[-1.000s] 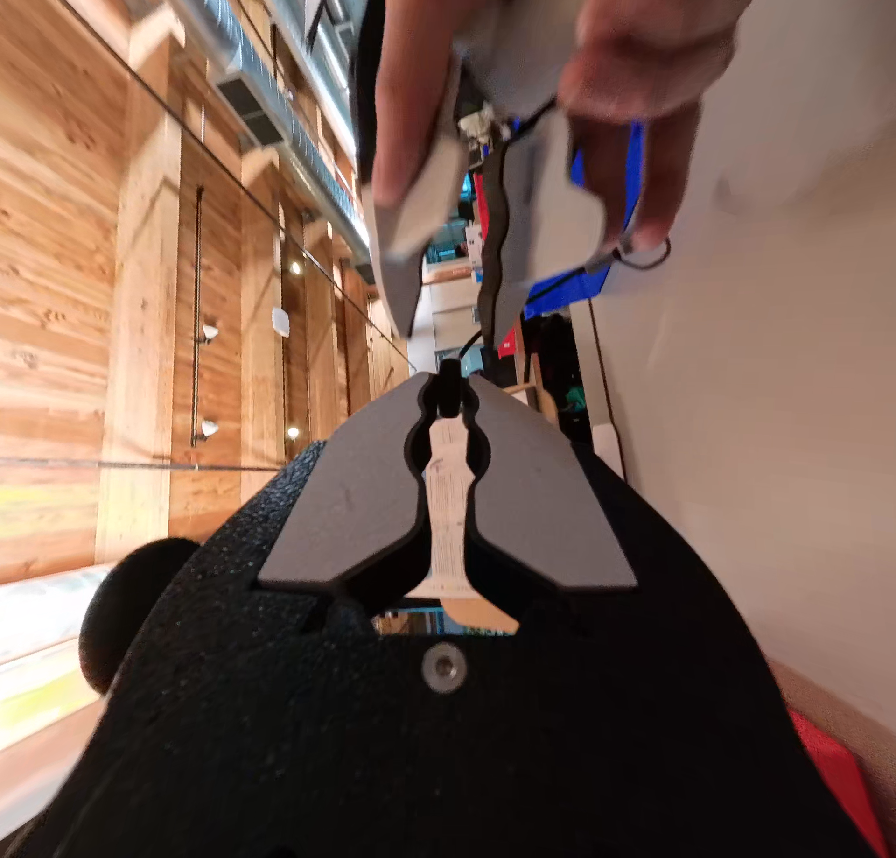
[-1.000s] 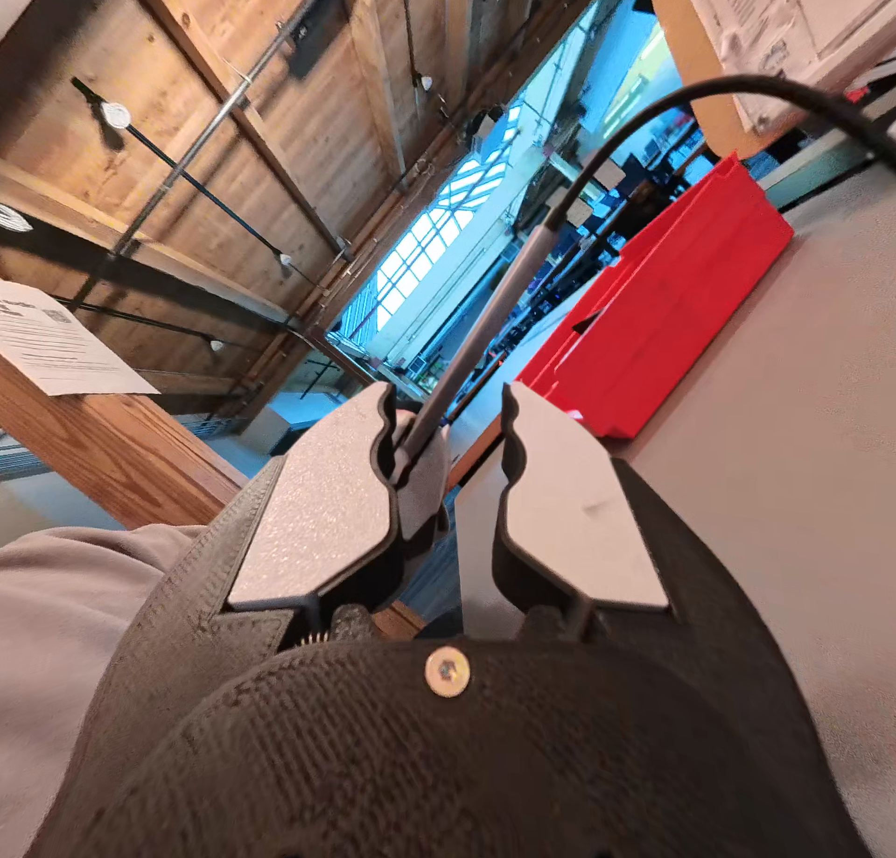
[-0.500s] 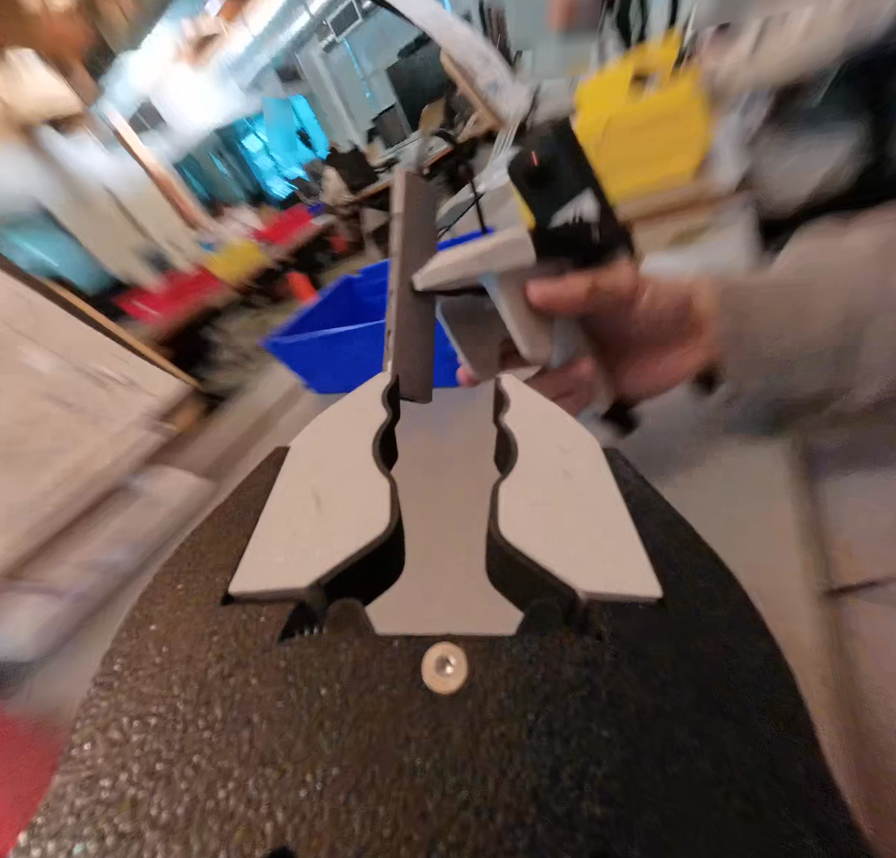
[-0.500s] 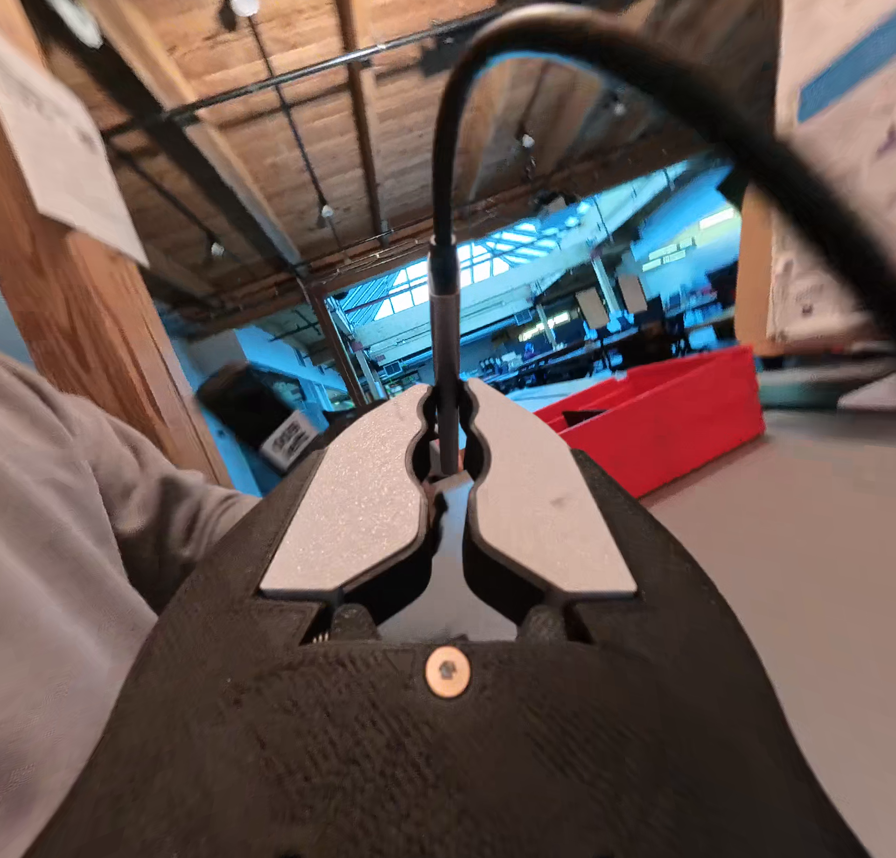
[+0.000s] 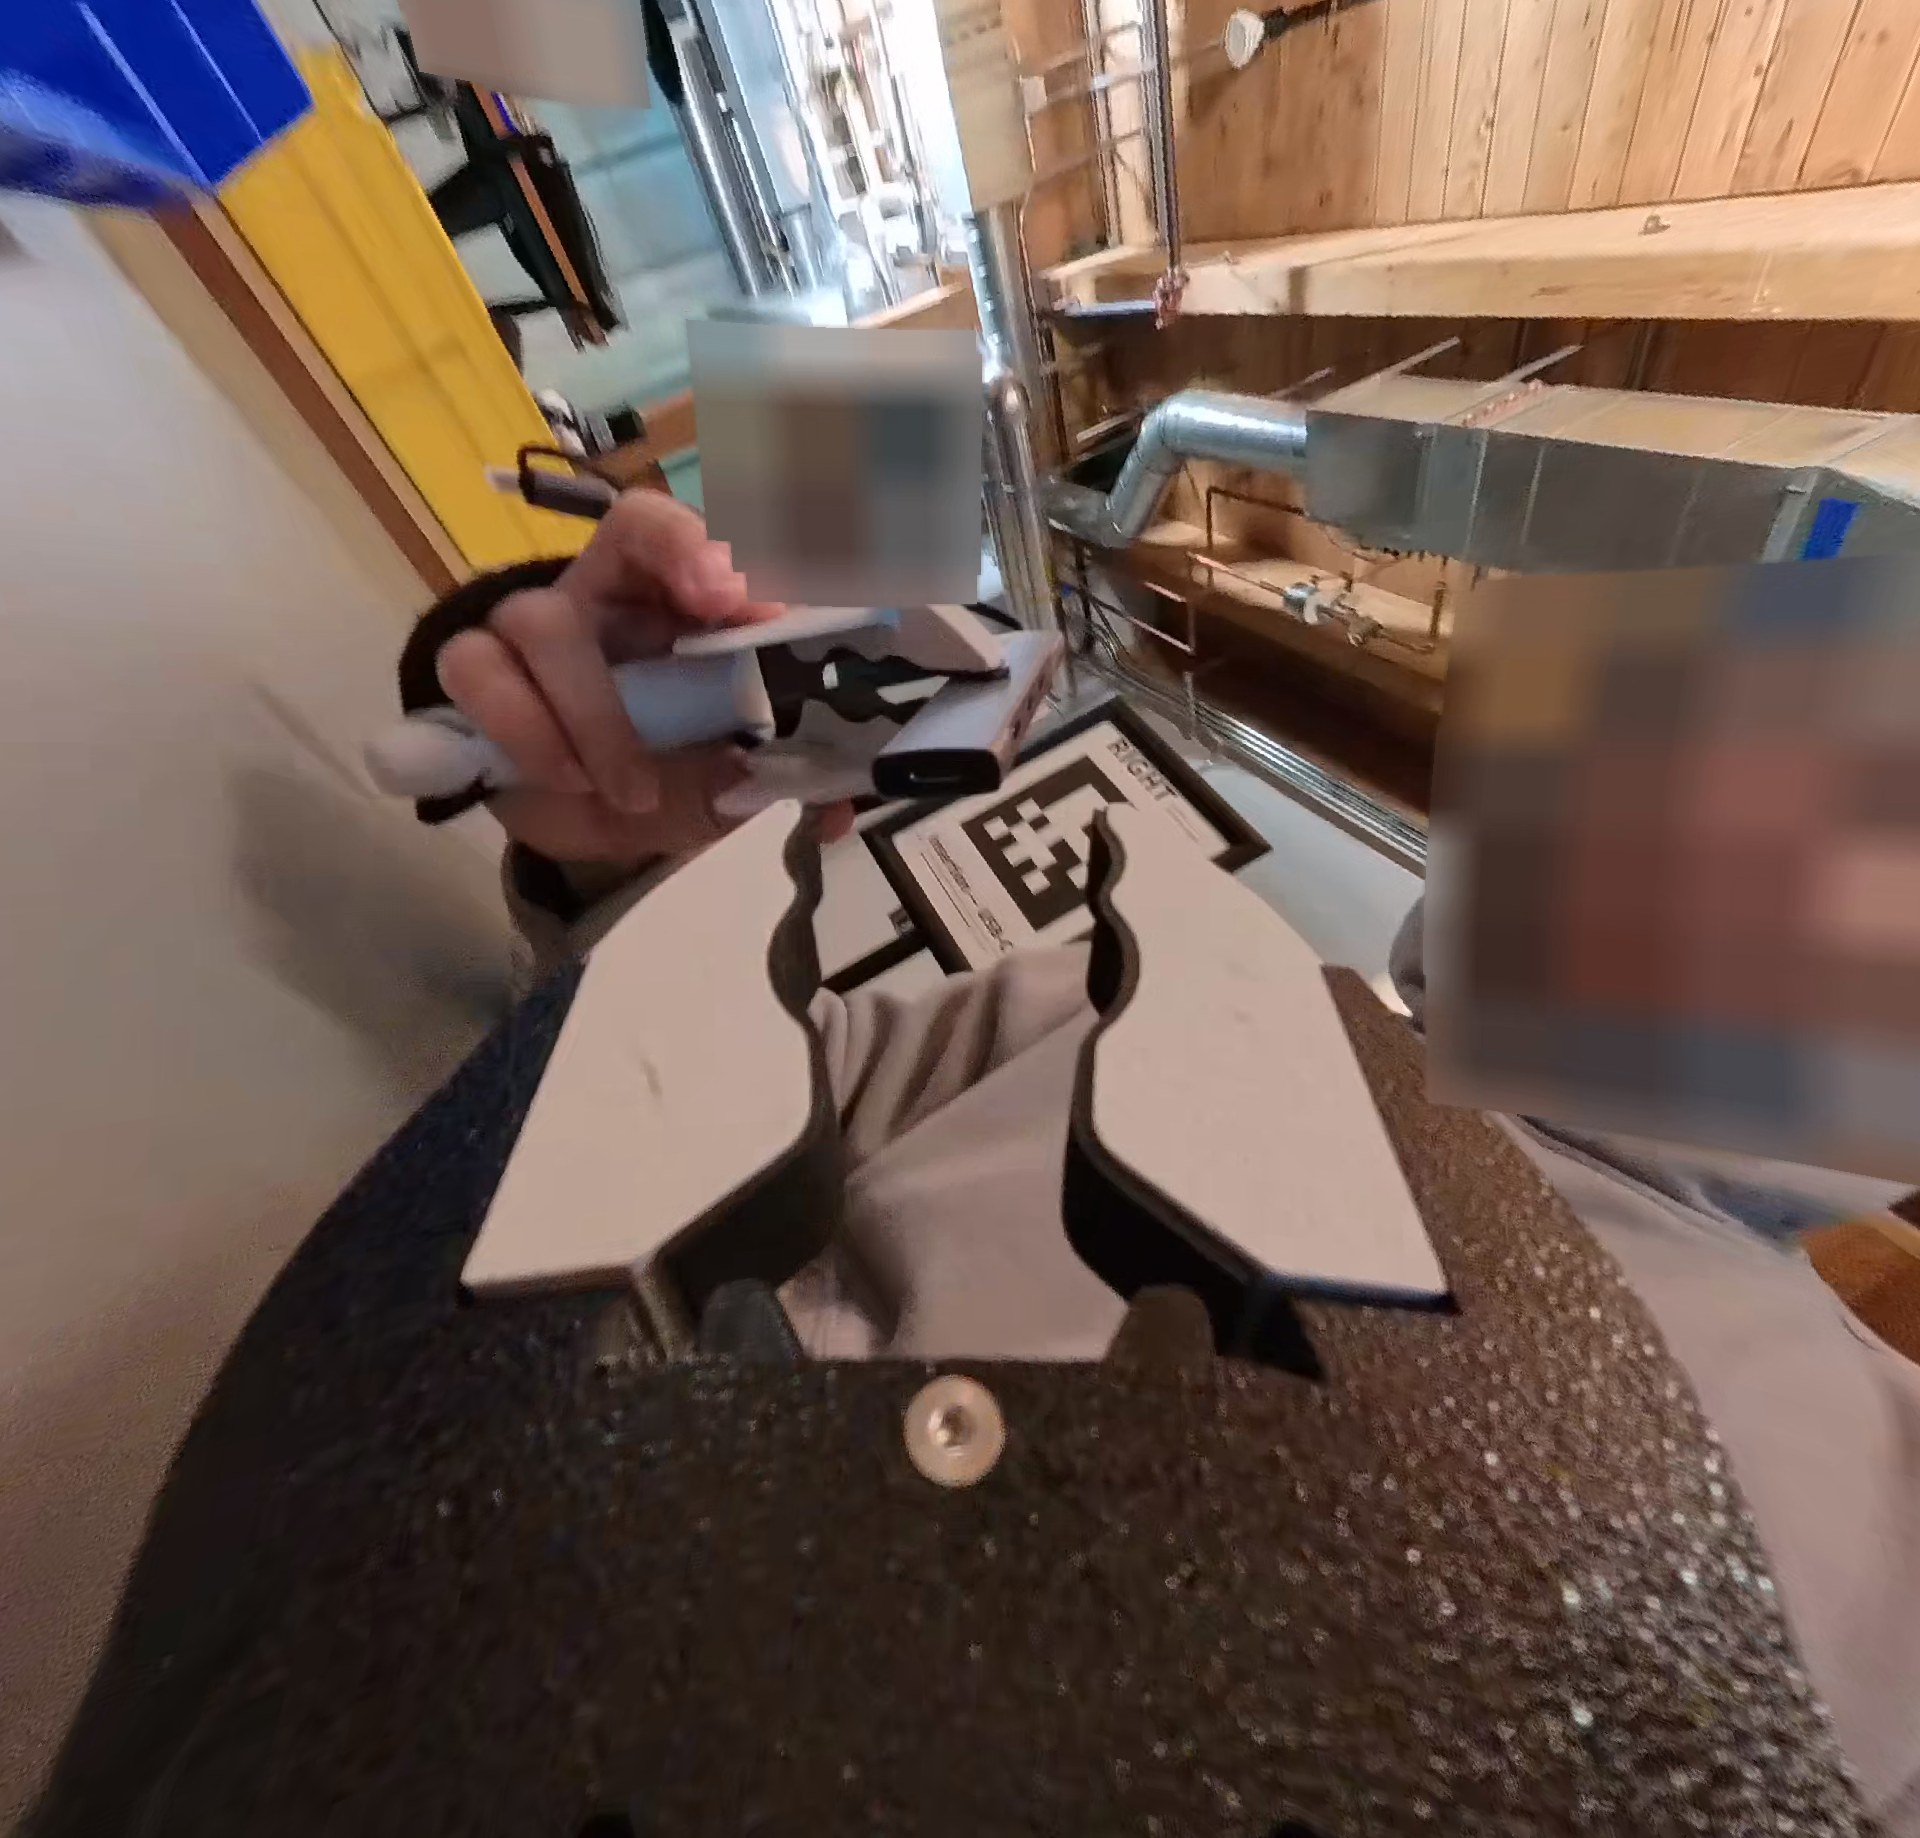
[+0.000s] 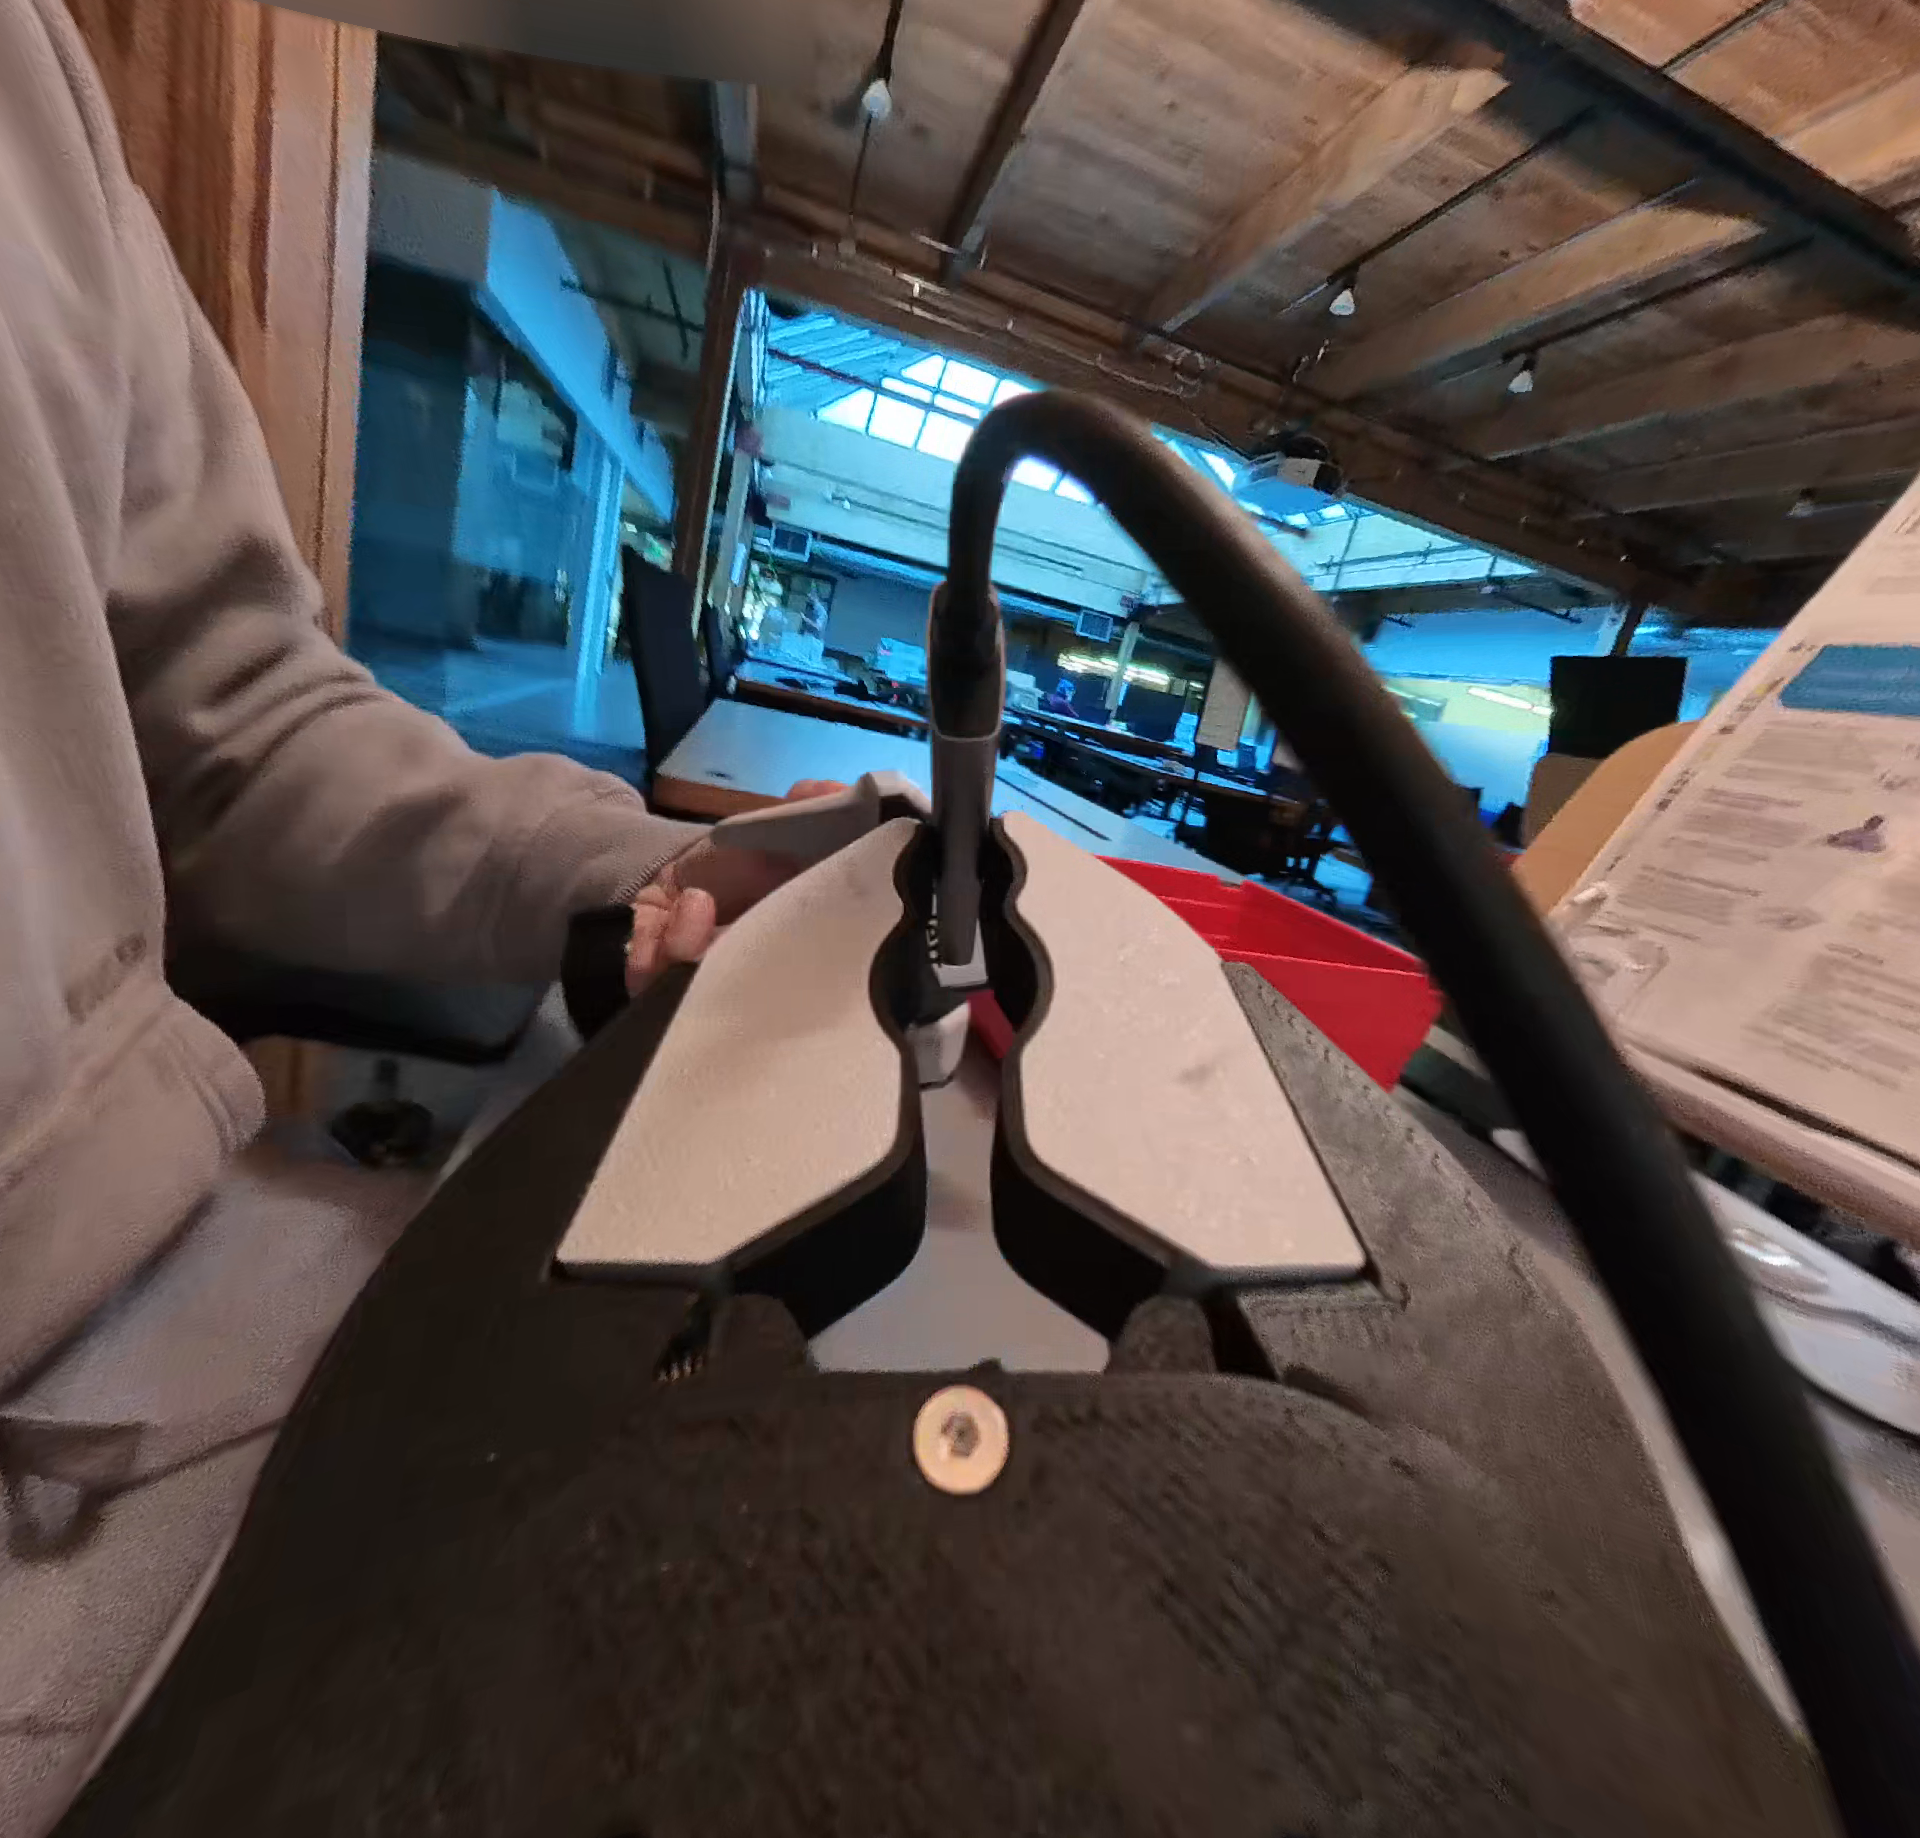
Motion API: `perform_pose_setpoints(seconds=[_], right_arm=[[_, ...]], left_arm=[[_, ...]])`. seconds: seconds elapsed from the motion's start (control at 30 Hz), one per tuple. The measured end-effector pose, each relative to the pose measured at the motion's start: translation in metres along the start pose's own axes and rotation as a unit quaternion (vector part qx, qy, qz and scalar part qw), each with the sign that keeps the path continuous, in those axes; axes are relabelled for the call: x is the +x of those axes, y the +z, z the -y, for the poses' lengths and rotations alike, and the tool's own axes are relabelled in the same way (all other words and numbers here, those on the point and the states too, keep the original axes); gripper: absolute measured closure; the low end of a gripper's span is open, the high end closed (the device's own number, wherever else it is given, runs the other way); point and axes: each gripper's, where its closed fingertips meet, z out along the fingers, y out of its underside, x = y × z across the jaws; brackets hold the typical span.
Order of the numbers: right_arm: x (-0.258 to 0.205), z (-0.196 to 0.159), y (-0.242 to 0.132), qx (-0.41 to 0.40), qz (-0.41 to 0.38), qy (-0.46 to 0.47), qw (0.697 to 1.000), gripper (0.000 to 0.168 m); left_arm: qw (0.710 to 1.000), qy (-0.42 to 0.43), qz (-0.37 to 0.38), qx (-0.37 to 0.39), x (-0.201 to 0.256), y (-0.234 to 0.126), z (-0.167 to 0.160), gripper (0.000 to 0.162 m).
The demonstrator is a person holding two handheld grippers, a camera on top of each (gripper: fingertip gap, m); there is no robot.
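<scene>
- Showing in the left wrist view, the left gripper (image 5: 951, 884) is pointing back toward the person, its fingers spread wide with nothing between them.
- Just beyond those fingers, a hand (image 5: 582, 708) is gripping the right gripper (image 5: 821, 692), and a small grey adapter block (image 5: 961, 749) is sitting at its tip; whether it is clamped there cannot be told from this view.
- A short cable plug (image 5: 556, 487) is sticking out above the hand.
- A pale counter (image 5: 156, 749) is filling the left side, with a blue bin (image 5: 125, 53) and a yellow bin (image 5: 384, 261) at its far edge; wooden walls and metal ducting (image 5: 1558, 484) are lying behind.
- Turning to the right wrist view, the right gripper (image 6: 961, 915) is holding its fingers narrow around a slim grey plug (image 6: 961, 832) near their tips.
- A thick black cable (image 6: 1299, 645) is arching up from the plug and down to the right.
- The plug is looking light, rigid and smooth, so it is judged best held by its body; the cable is looking springy and likely to tug.
- A red bin (image 6: 1309, 967) and a printed sheet (image 6: 1766, 853) are sitting beyond, under a timber ceiling.
</scene>
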Motion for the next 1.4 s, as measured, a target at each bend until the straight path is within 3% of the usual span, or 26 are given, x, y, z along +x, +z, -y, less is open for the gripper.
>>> perform_pose_setpoints(seconds=[0.13,0.23,0.3,0.37,0.47,0.57,0.63,0.7,0.77,0.83,0.9,0.93,1.0,1.03,1.07,1.17,1.4], right_arm=[[-0.008,0.001,0.0,-0.004,0.023,-0.015,1.0,0.159],[-0.01,-0.003,0.001,-0.005,0.03,-0.011,0.999,0.159],[-0.011,-0.005,0.002,-0.007,0.032,-0.009,0.999,0.159],[-0.011,-0.01,0.001,-0.018,0.032,-0.012,0.999,0.159],[-0.001,-0.025,-0.001,-0.062,0.008,-0.002,0.998,0.158],[0.014,-0.041,-0.002,-0.097,-0.046,0.035,0.994,0.15],[0.024,-0.054,-0.001,-0.115,-0.071,0.124,0.983,0.11],[0.022,-0.07,-0.001,-0.148,-0.059,0.237,0.958,0.092],[0.006,-0.071,0.0,-0.163,-0.007,0.323,0.932,0.093],[-0.024,-0.052,0.0,-0.166,0.092,0.366,0.911,0.107],[-0.049,-0.025,-0.005,-0.159,0.18,0.345,0.907,0.122],[-0.046,-0.014,-0.002,-0.145,0.171,0.289,0.931,0.129],[0.007,0.004,0.007,-0.087,-0.014,0.17,0.982,0.11],[0.029,0.01,0.004,-0.06,-0.092,0.141,0.984,0.104],[0.036,0.005,0.001,-0.062,-0.117,0.135,0.982,0.11],[0.039,-0.035,0.0,-0.126,-0.133,0.149,0.972,0.102],[0.04,-0.061,0.0,-0.139,-0.142,0.138,0.97,0.119]], left_arm=[[0.999,-0.031,-0.034,-0.022,0.0,0.006,-0.008,0.114],[0.995,-0.06,-0.083,0.001,0.006,0.006,-0.002,0.126],[0.994,-0.068,-0.084,0.01,0.001,0.005,0.0,0.137],[0.995,-0.063,-0.074,0.019,-0.004,0.002,0.0,0.138],[0.998,0.014,-0.016,0.057,-0.013,-0.004,0.011,0.138],[0.983,0.152,0.068,0.072,-0.013,-0.012,0.029,0.138],[0.953,0.265,0.123,0.079,-0.002,-0.02,0.046,0.139],[0.897,0.395,0.189,0.059,0.011,-0.029,0.062,0.138],[0.839,0.491,0.23,0.026,0.027,-0.036,0.073,0.138],[0.786,0.558,0.268,-0.002,0.036,-0.045,0.083,0.138],[0.76,0.583,0.286,-0.02,0.039,-0.055,0.09,0.138],[0.758,0.585,0.286,-0.025,0.04,-0.058,0.091,0.138],[0.766,0.585,0.266,-0.027,0.042,-0.059,0.088,0.138],[0.775,0.576,0.258,-0.031,0.04,-0.057,0.086,0.138],[0.783,0.567,0.252,-0.033,0.037,-0.055,0.084,0.138],[0.8,0.553,0.229,-0.04,0.029,-0.043,0.077,0.138],[0.816,0.549,0.173,-0.053,0.027,-0.013,0.063,0.138]])
